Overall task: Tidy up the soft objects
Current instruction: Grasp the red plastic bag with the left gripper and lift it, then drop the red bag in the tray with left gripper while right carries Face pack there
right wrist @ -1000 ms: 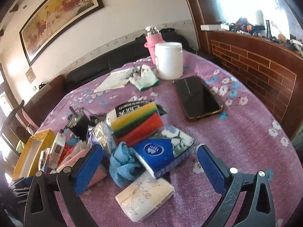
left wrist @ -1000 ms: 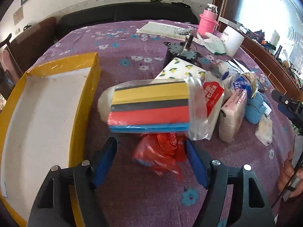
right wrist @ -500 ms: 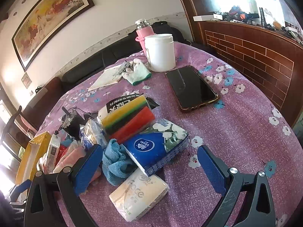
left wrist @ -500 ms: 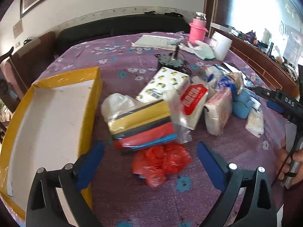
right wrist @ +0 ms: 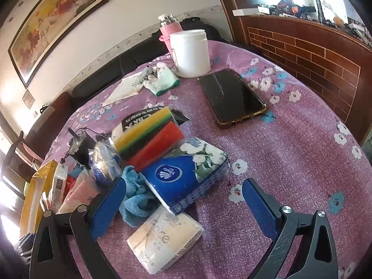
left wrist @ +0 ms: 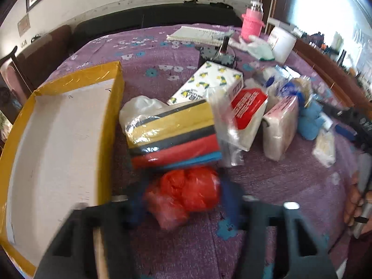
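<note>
In the left wrist view my left gripper (left wrist: 183, 200) is blurred and its blue pads sit on both sides of a crumpled red plastic bag (left wrist: 186, 191) on the purple cloth. Just behind the bag lies a bagged stack of coloured sponges (left wrist: 173, 134). An open yellow box (left wrist: 58, 139) with a white floor lies to the left. In the right wrist view my right gripper (right wrist: 183, 205) is open and empty above a blue tissue pack (right wrist: 183, 174), a beige tissue pack (right wrist: 165, 239) and a blue cloth (right wrist: 136, 195).
A lemon-print tissue pack (left wrist: 209, 83), a red-label pack (left wrist: 248, 111) and a pink pack (left wrist: 281, 125) lie right of the sponges. A phone (right wrist: 232, 97), white jar (right wrist: 190, 53), pink bottle (right wrist: 169, 30), glove (right wrist: 162, 81) and second sponge pack (right wrist: 148, 137) lie farther off.
My left gripper has moved forward and its fingers have closed in from wide open to either side of the red bag. The right gripper has stayed open, drifting slightly.
</note>
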`<action>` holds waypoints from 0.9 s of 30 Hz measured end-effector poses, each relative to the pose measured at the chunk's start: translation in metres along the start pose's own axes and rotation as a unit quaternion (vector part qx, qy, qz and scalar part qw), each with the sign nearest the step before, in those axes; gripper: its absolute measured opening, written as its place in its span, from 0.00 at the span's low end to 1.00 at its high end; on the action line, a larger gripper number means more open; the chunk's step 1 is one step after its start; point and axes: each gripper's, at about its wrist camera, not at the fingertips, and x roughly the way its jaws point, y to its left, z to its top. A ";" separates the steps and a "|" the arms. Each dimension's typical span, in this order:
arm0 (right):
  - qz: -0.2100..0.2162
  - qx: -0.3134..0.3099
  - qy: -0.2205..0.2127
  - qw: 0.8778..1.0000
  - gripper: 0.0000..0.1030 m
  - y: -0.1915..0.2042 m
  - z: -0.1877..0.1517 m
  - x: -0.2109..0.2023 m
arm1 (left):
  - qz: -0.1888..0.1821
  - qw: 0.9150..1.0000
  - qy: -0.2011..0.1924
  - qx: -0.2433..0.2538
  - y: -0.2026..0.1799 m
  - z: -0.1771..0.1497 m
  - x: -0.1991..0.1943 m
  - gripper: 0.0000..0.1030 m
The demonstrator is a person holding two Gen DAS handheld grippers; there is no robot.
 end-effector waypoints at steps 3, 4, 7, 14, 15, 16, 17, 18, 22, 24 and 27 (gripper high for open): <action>0.003 0.017 0.013 1.000 0.98 -0.006 0.000 0.005 | -0.037 0.999 -0.011 -0.034 0.013 -0.008 -0.015 0.45; 0.005 0.024 0.015 1.000 0.98 -0.009 0.001 0.006 | -0.044 0.998 -0.016 -0.040 0.015 -0.012 -0.021 0.45; 0.012 0.045 0.018 0.999 0.98 -0.018 0.002 0.007 | -0.066 0.996 -0.041 -0.053 0.021 -0.021 -0.042 0.45; 0.038 0.063 0.031 0.997 0.98 -0.026 -0.003 -0.010 | -0.086 0.991 -0.090 -0.051 0.036 -0.031 -0.090 0.45; 0.037 0.056 0.032 0.997 0.98 -0.023 -0.006 -0.018 | -0.086 0.990 -0.094 -0.052 0.040 -0.033 -0.095 0.45; 0.034 0.051 0.036 0.998 0.99 -0.019 -0.009 -0.022 | -0.087 0.990 -0.098 -0.054 0.042 -0.035 -0.100 0.45; 0.030 0.043 0.044 0.998 0.99 -0.015 -0.011 -0.023 | -0.089 0.989 -0.102 -0.057 0.044 -0.037 -0.104 0.45; 0.025 0.031 0.059 0.997 0.99 -0.008 -0.014 -0.023 | -0.091 0.989 -0.104 -0.059 0.046 -0.038 -0.106 0.45; 0.002 -0.012 0.089 0.996 0.98 0.019 -0.026 -0.012 | -0.080 0.990 -0.102 -0.055 0.044 -0.041 -0.107 0.46; -0.009 -0.021 0.100 0.995 0.98 0.030 -0.031 -0.004 | -0.079 0.991 -0.096 -0.052 0.040 -0.042 -0.105 0.46; -0.045 -0.040 0.102 0.993 0.98 0.047 -0.034 0.006 | -0.088 0.992 -0.082 -0.040 0.028 -0.044 -0.098 0.46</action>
